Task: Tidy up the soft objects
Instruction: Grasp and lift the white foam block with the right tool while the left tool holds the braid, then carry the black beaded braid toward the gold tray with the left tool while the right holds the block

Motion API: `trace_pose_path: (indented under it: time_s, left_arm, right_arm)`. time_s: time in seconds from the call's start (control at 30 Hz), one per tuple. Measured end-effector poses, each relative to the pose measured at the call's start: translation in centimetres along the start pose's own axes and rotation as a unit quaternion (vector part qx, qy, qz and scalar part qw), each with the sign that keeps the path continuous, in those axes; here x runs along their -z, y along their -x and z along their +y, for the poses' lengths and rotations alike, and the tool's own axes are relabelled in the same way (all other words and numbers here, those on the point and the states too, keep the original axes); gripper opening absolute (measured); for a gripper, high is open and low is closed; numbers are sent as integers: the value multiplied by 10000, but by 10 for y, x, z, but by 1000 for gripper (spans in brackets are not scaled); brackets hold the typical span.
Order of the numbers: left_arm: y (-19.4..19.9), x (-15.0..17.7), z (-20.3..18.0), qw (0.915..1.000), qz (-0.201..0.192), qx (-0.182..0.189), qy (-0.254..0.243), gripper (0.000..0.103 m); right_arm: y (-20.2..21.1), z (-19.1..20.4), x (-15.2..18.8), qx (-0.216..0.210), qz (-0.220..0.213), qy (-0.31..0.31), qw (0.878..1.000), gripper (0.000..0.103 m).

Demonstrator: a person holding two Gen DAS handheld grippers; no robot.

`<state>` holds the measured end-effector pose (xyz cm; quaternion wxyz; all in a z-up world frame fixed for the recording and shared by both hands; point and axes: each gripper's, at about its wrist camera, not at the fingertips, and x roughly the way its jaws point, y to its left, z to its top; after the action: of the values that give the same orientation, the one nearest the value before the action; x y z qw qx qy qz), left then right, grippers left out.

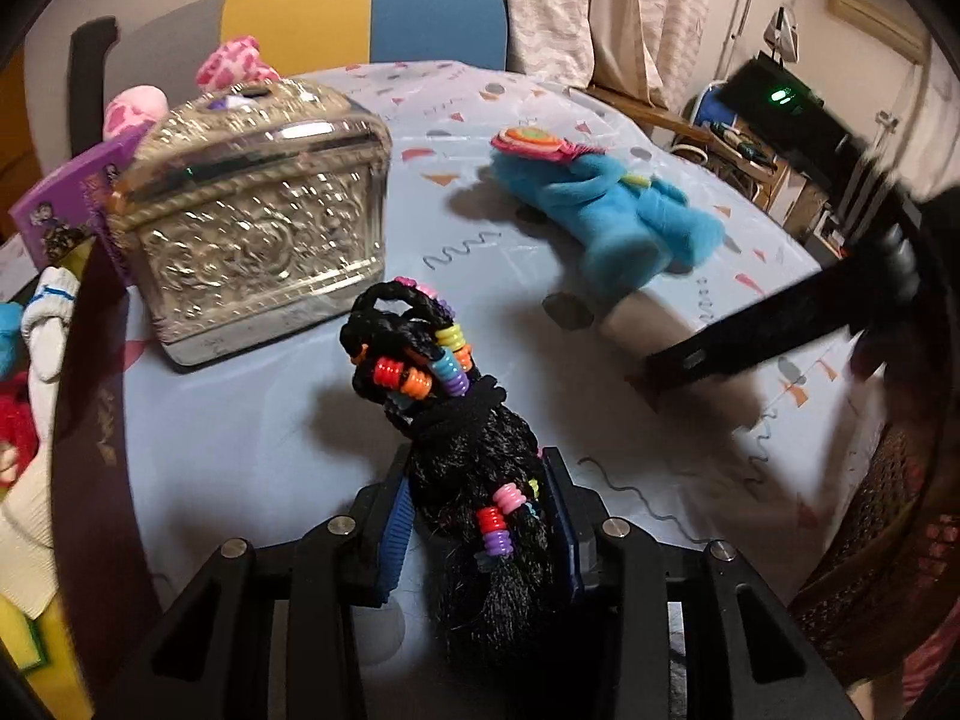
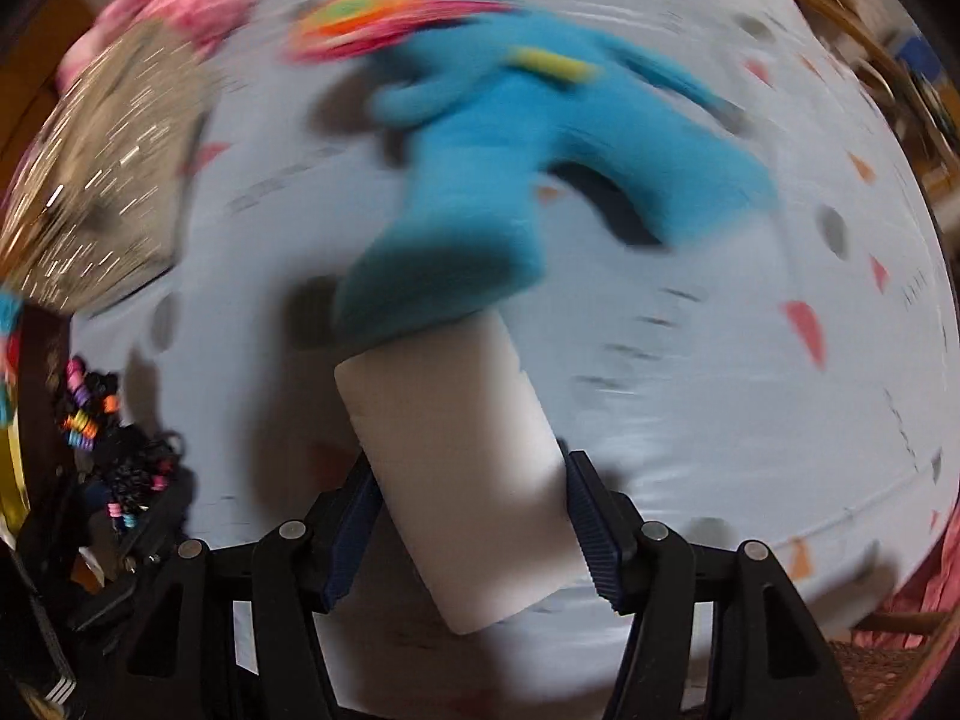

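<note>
My left gripper (image 1: 477,516) is shut on a black braided hairpiece with coloured beads (image 1: 456,420), held above the pale blue tablecloth (image 1: 252,432). My right gripper (image 2: 471,516) is shut on a white block (image 2: 456,468) whose far end touches the leg of a blue plush toy (image 2: 510,156) with a pink and orange hat. The right view is blurred. The plush toy also shows in the left wrist view (image 1: 624,210), lying on the table, with the right gripper's black finger (image 1: 768,330) reaching in beside it.
An ornate silver box (image 1: 258,228) stands at the left of the table, with a pink spotted plush (image 1: 234,66) behind it and a purple book (image 1: 66,204) beside it. Socks and soft items (image 1: 42,336) lie at the far left. A chair (image 1: 360,18) stands behind the table.
</note>
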<state>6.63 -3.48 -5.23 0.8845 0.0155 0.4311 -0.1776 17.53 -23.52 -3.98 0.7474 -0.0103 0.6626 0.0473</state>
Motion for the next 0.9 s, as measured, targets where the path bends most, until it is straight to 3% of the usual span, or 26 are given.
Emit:
trace_pose_path:
  time_s: [0.27, 0.5, 0.57, 0.63, 0.9]
  left_arm:
    - [32, -6, 1, 9992, -364, -101, 91, 40]
    - [60, -11, 5, 9975, -640, -234, 184, 40]
    - [67, -9, 5, 9971, -675, -283, 215, 40]
    - [72, -9, 8, 9967, -697, -338, 233, 40]
    - [88, -12, 19, 9948, -810, -493, 372, 40]
  right_arm:
    - [-4, 37, 5, 168, -747, 324, 9965, 68]
    - [3, 16, 14, 238, -885, 414, 9949, 68]
    - [4, 22, 23, 278, -906, 455, 9945, 68]
    - [2, 55, 30, 344, -935, 516, 9937, 66]
    - [11, 81, 49, 813, -1225, 1143, 9825, 61]
